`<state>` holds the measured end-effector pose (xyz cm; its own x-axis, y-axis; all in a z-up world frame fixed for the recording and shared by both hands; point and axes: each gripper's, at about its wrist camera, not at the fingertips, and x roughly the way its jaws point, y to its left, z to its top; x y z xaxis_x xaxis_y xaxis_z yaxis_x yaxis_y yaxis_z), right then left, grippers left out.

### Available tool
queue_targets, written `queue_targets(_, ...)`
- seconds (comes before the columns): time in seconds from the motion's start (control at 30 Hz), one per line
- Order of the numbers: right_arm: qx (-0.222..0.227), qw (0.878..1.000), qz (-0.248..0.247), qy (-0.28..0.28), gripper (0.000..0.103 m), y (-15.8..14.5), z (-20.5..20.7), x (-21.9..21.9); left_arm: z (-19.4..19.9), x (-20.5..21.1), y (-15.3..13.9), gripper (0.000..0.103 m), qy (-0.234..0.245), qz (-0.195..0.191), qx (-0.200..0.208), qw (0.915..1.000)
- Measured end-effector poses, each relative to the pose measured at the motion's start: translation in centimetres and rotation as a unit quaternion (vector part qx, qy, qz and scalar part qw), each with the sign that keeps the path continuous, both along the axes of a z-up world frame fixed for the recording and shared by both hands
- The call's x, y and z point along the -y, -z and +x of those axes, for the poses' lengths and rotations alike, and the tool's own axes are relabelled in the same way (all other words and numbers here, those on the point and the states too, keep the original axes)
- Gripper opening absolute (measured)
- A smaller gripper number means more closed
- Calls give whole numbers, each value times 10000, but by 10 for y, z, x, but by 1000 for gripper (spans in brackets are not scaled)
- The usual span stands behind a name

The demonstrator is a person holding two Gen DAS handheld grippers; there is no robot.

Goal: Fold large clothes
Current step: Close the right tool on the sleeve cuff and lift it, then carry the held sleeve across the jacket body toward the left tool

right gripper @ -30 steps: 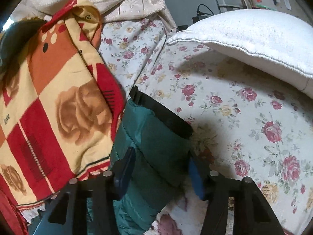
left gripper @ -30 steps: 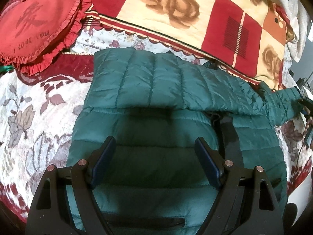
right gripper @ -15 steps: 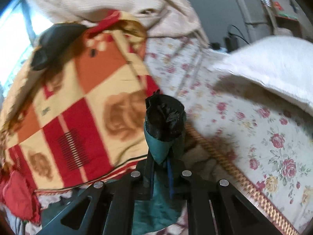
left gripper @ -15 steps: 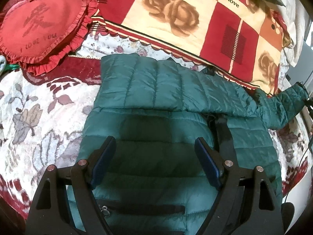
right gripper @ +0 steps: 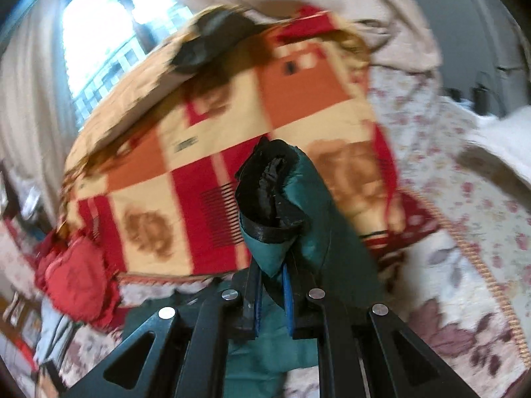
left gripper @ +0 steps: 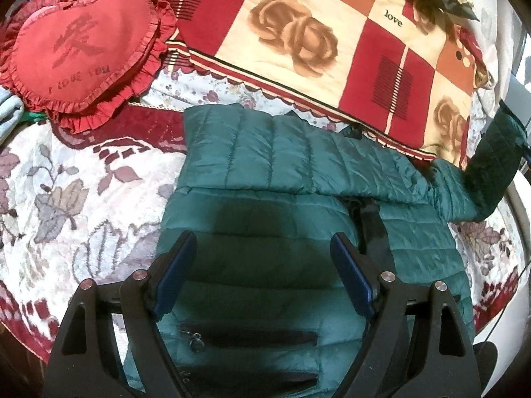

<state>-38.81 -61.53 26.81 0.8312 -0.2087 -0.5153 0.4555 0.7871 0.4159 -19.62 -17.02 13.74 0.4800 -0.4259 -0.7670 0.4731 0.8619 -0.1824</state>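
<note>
A green quilted down jacket [left gripper: 298, 199] lies flat on the floral bedspread, one sleeve folded across its chest. My left gripper [left gripper: 262, 275] is open and hovers over the jacket's lower body, holding nothing. My right gripper [right gripper: 272, 285] is shut on the jacket's other sleeve near its black-lined cuff [right gripper: 268, 192] and holds it raised off the bed. That raised sleeve [left gripper: 494, 165] shows at the right edge of the left wrist view.
A red and cream rose-patterned blanket [left gripper: 332, 33] is piled behind the jacket. A red heart-shaped cushion [left gripper: 83, 46] lies at the far left. A white pillow [right gripper: 497, 146] lies to the right on the floral bedspread [left gripper: 66, 199]. A window [right gripper: 99, 43] is behind.
My right gripper closed on the sleeve cuff, lifted it off the bed and swung it left. The left gripper drew back a little, staying open.
</note>
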Motion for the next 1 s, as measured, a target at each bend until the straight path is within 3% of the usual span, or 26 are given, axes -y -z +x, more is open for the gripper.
queue_targets(0.23, -63, 9949, 137, -994, 10, -6, 60, -70, 0, -8, -1, 83, -30, -18, 14, 10000)
queue_targets(0.57, -277, 9789, 490, -1963, 10, 22, 135, -156, 12, -23, 3, 83, -175, -134, -93, 9997)
queue_targets(0.83, -792, 9631, 761, -2457, 10, 90, 192, -230, 26, -35, 5, 83, -351, -272, -215, 9988)
queue_targets(1.0, -1462, 9496, 764, -2667, 12, 139, 218, -262, 32, -42, 6, 83, -408, -459, -347, 9975)
